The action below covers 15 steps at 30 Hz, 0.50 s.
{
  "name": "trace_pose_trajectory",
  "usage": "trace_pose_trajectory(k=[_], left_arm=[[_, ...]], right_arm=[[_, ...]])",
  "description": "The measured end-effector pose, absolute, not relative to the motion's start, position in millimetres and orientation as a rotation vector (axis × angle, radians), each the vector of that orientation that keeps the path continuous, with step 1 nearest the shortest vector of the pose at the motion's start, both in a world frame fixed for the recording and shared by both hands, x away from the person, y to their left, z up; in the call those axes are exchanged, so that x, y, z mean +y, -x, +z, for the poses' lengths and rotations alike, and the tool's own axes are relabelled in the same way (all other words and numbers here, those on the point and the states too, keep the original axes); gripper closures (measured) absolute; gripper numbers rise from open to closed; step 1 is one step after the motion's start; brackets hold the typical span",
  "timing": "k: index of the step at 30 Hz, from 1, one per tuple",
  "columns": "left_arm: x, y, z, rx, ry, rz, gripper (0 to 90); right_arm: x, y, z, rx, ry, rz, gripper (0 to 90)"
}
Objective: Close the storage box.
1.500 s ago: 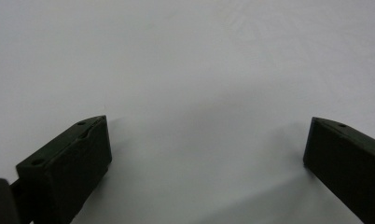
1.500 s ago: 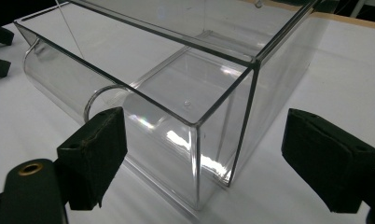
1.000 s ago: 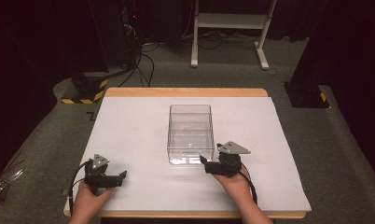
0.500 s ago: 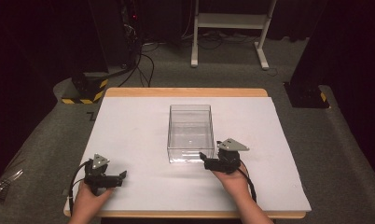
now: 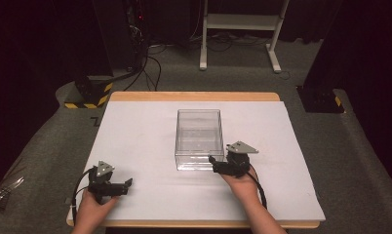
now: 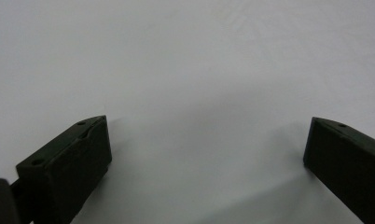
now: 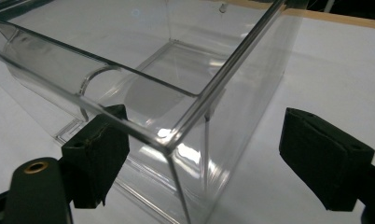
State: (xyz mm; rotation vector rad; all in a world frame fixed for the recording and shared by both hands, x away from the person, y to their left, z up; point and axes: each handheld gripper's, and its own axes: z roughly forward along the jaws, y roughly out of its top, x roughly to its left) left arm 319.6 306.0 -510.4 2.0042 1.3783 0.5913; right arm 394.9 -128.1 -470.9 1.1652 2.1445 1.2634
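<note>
Clear plastic first: found an open-topped, rectangular, see-through box (image 5: 198, 127) standing upright near the middle of the white-covered wooden table (image 5: 135, 131), empty as far as could be told. Found the black two-jaw right gripper (image 5: 214, 165) at the box's near right corner, jaws spread wide and clamping nothing. Could not tell whether either jaw touched the plastic. Found the matching black left gripper (image 5: 126, 186) low by the table's near left edge, well apart from the box, jaws likewise parted and holding nothing. Judged the likeliest trouble to be a squeeze across the corner instead of one flat wall: would probably slip off the slick plastic, twist the light box or skid it over the smooth cover. From the right gripper view, made out the corner of the box (image 7: 176, 93) between the jaws of the right gripper (image 7: 206, 140), plus a curved lip along the near wall, too fine to make out from above. From the left gripper view, confirmed bare white cover between the jaws of the left gripper (image 6: 206, 158). From the high view alone, got the spacing of both hands across the table.
</note>
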Motion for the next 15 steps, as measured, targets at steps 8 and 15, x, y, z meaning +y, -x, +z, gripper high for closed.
trace_pose_trajectory(k=[8, 15], left_arm=[[306.2, -319.6, -510.3, 1.377, -2.008, 0.591, 1.0], [306.2, -319.6, -510.3, 1.377, -2.007, 0.590, 1.0]], right_arm=[[-126.9, -398.2, -474.1, 2.160, -1.179, 1.257, 16.2], [-127.8, -396.4, -472.7, 2.169, -1.166, 1.258, 20.2]])
